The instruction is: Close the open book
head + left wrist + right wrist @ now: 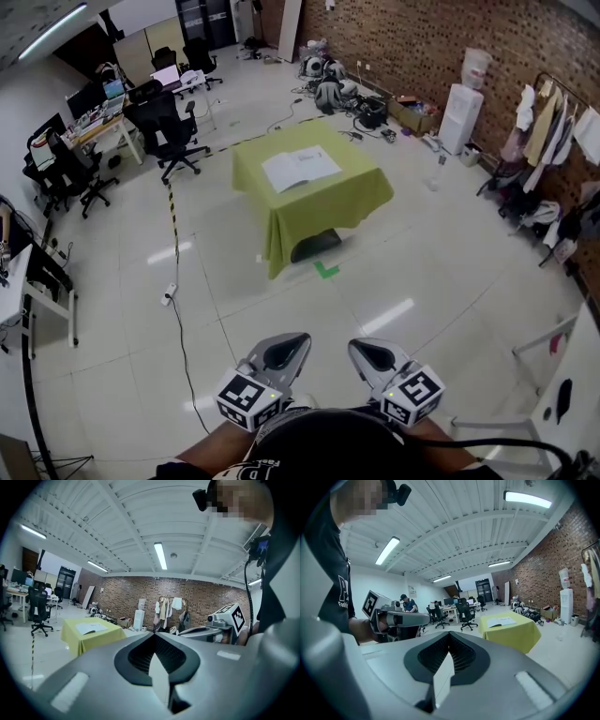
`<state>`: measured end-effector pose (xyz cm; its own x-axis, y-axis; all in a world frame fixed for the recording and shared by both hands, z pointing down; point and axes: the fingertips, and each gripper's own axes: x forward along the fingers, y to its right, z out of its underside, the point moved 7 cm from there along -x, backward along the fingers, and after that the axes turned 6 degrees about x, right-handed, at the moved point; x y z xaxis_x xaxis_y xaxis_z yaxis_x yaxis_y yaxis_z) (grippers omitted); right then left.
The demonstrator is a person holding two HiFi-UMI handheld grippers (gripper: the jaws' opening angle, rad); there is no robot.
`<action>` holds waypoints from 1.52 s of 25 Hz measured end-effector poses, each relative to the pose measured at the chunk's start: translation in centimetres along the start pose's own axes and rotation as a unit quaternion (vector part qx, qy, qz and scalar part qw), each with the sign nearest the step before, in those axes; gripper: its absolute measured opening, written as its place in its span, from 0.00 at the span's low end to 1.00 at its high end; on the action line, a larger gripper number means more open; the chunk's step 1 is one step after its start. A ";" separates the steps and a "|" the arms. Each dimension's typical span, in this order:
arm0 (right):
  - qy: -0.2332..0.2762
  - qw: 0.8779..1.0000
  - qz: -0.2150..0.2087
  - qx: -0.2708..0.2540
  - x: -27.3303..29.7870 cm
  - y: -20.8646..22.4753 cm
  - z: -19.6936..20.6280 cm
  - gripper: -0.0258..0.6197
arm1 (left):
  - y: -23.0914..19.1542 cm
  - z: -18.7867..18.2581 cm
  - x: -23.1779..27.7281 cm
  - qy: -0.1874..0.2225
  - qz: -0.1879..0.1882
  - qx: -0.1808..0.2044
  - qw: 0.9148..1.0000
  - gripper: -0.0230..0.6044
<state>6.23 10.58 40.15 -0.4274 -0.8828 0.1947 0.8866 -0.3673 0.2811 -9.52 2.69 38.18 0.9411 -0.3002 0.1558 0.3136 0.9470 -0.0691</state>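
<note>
Head view shows the open book (300,169) lying flat on the green-draped table (281,230), well apart from both grippers. Left gripper (286,349) and right gripper (370,351) are clenched on nothing. The book looks thin, light and floppy-paged, so taking one cover by its outer edge seems best.

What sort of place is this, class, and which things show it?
Probably an open-plan office or lab workspace: computer desks, black swivel chairs, a water dispenser by the brick wall, and a green-clothed table holding an open book.

Head view looks steeply down; both gripper views share the far table (349,202).
</note>
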 end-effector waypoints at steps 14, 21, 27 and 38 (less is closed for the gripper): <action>0.002 1.000 -0.005 -0.021 6.2 -0.5 -1.7 0.05 | -6.5 0.3 -0.3 0.011 0.007 -0.011 1.000 0.05; -0.008 1.000 -0.010 -0.015 6.6 0.5 -1.5 0.05 | -6.7 0.8 1.0 0.001 0.012 -0.021 1.000 0.05; -0.022 0.999 -0.032 -0.021 7.6 2.5 -1.9 0.05 | -7.2 1.2 2.6 0.000 -0.006 -0.038 0.999 0.05; -0.018 0.998 -0.057 -0.022 8.6 10.7 -4.9 0.05 | -8.3 -1.0 10.3 -0.002 -0.029 -0.038 0.999 0.05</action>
<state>12.87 -2.36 40.27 -0.5319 -0.8236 0.1967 0.8379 -0.4785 0.2625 -2.29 -8.35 39.34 0.9204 -0.3539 0.1665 0.3767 0.9166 -0.1339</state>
